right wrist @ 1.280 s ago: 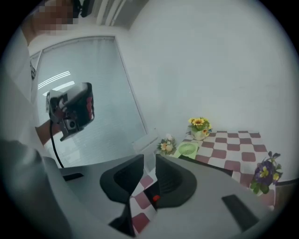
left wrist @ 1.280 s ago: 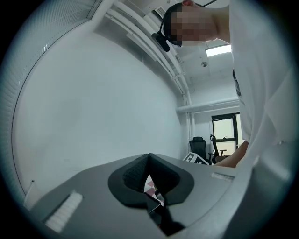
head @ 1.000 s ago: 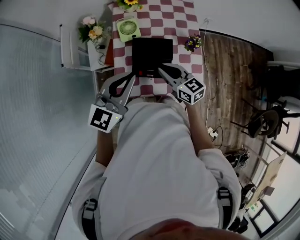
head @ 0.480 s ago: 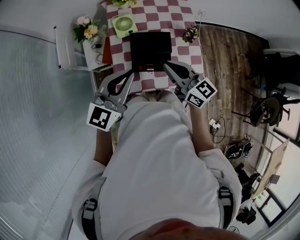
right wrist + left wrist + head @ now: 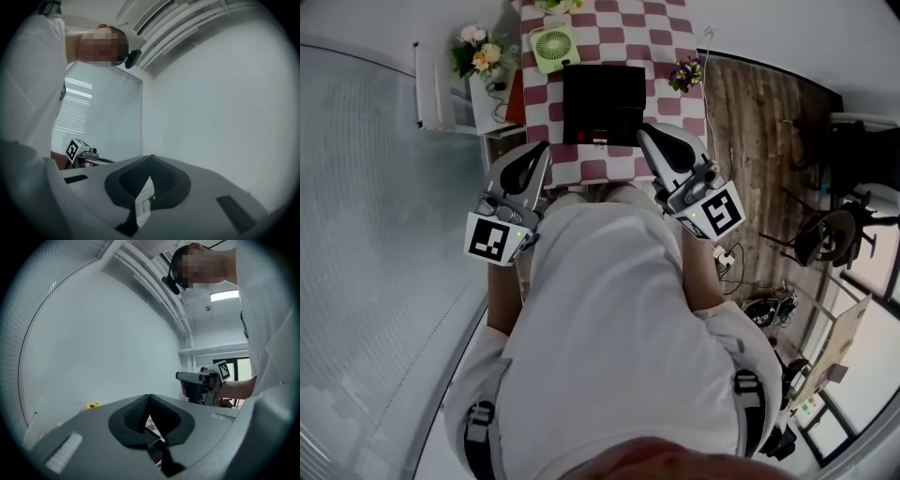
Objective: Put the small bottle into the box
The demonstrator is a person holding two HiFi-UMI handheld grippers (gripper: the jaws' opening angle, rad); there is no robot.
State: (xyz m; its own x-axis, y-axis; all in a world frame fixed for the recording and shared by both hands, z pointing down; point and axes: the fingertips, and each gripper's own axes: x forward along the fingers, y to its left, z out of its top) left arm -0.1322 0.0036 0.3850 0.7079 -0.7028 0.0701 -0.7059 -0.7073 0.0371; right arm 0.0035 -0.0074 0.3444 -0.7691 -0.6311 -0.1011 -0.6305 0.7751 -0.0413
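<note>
The fingers (image 5: 135, 414) of the left gripper (image 5: 543, 146) are pressed together at their tips, and nothing is held between them; through the slit below the tips only a strip of checked cloth is glimpsed. The fingers (image 5: 165, 180) of the right gripper (image 5: 643, 132) are likewise closed tip to tip on nothing. Both grippers are held roughly level over the near edge of the surface (image 5: 670, 37). The left one is seen to the near left of the box (image 5: 602, 94) and clear of it, the right one by the box's near right corner. In each gripper view the other gripper is seen off to the side, with bare white wall beyond.

The box is black and open-topped and is set in the middle of the red-and-white checked surface. Inside it, against the near wall, the small bottle (image 5: 592, 139) appears to lie as a small red and white shape, too small for its pose to be told.

A green fan (image 5: 555, 47) is placed just beyond the box's far left corner, and a small pot of purple flowers (image 5: 684, 77) is set by the surface's right edge. A bunch of pink and yellow flowers (image 5: 478, 56) is stood on a white side unit (image 5: 483, 117) left of the surface. A wooden floor (image 5: 759, 141) is seen to the right, and the near part of the head view is filled by the person's white shirt (image 5: 609, 328).
</note>
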